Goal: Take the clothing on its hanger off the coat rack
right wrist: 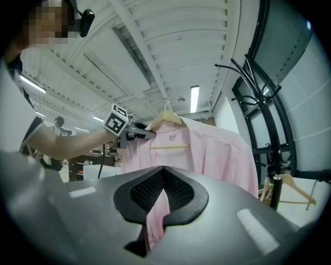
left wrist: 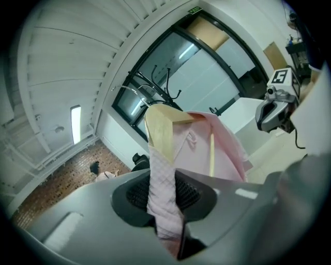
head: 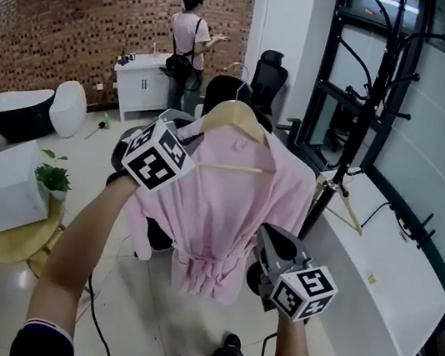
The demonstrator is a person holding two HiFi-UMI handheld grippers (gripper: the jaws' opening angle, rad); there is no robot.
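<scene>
Left claw and right claw tight on pale-pink robe, wooden hanger inside

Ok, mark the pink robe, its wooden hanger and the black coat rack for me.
pink robe (head: 226, 207): head view, front panel above the waist tie.
wooden hanger (head: 233, 117): head view, shoulder curve below the hook.
coat rack (head: 365, 112): head view, central pole.

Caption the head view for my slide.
Left gripper and right gripper hold pink garment on wooden hanger beside coat rack.
</scene>
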